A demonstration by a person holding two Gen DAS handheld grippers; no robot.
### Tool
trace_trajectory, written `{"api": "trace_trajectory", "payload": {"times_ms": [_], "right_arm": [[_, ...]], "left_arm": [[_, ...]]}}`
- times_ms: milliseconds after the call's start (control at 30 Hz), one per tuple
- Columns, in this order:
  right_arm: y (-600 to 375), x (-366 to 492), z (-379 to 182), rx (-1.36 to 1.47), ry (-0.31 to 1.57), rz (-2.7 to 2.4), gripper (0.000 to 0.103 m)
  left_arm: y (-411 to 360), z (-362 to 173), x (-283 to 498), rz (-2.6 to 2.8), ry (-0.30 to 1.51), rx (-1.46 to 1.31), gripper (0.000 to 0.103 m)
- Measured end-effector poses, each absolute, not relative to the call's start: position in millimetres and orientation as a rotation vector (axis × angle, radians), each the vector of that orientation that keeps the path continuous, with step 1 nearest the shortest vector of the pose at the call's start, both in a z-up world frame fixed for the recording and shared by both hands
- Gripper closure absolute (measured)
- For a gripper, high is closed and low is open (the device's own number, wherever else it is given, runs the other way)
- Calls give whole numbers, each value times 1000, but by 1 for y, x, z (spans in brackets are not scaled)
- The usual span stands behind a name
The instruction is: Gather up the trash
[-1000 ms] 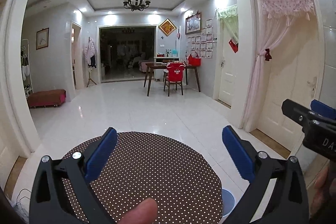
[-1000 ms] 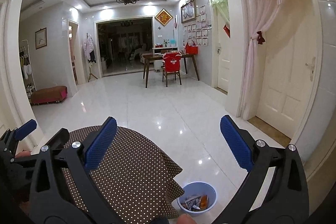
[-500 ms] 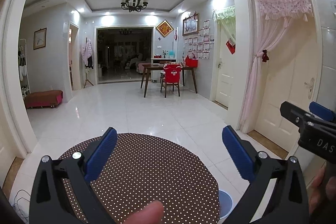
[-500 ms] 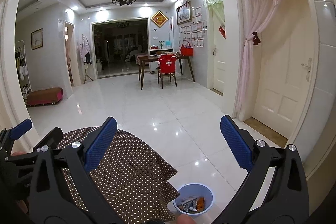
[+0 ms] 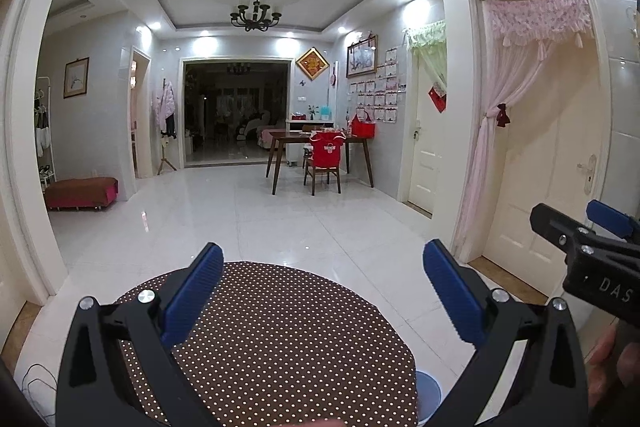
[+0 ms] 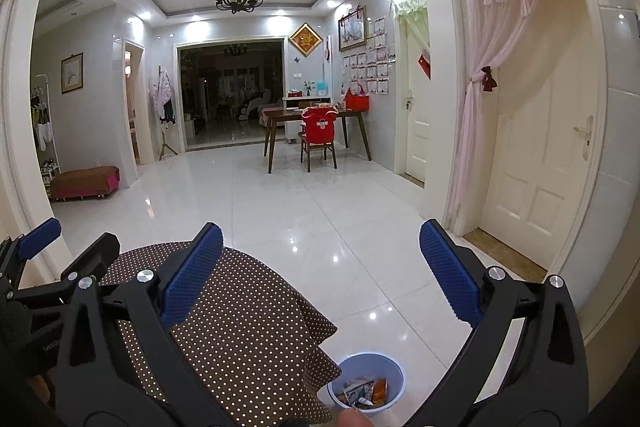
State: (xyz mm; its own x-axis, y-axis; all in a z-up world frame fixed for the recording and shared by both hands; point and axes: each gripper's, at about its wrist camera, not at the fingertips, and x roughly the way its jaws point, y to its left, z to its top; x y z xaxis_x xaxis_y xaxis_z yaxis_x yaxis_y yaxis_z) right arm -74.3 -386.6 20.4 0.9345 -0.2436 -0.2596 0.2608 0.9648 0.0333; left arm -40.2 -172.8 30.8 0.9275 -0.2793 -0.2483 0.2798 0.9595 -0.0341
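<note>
Two grippers, left gripper (image 5: 322,291) and right gripper (image 6: 320,267), both spread wide, grasping nothing. One polka-dot tablecloth (image 5: 280,339). One blue bin (image 6: 366,367) holding several wrappers (image 6: 364,389).

Both wrist cameras are looking level down the hall from just above the polka-dot counter (image 5: 280,339), sharing the far dining table (image 6: 316,115); the right view is sitting further right.

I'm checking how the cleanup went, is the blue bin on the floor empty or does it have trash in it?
It has trash in it. The right wrist view looks down into the blue bin beside the dotted tablecloth, and crumpled wrappers cover its bottom.
</note>
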Motion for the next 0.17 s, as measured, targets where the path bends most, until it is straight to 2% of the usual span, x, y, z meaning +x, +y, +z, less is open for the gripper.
{"api": "trace_trajectory", "payload": {"times_ms": [167], "right_arm": [[-385, -70, 19, 62, 258, -246, 6]], "left_arm": [[-168, 28, -33, -271, 254, 4, 5]]}}
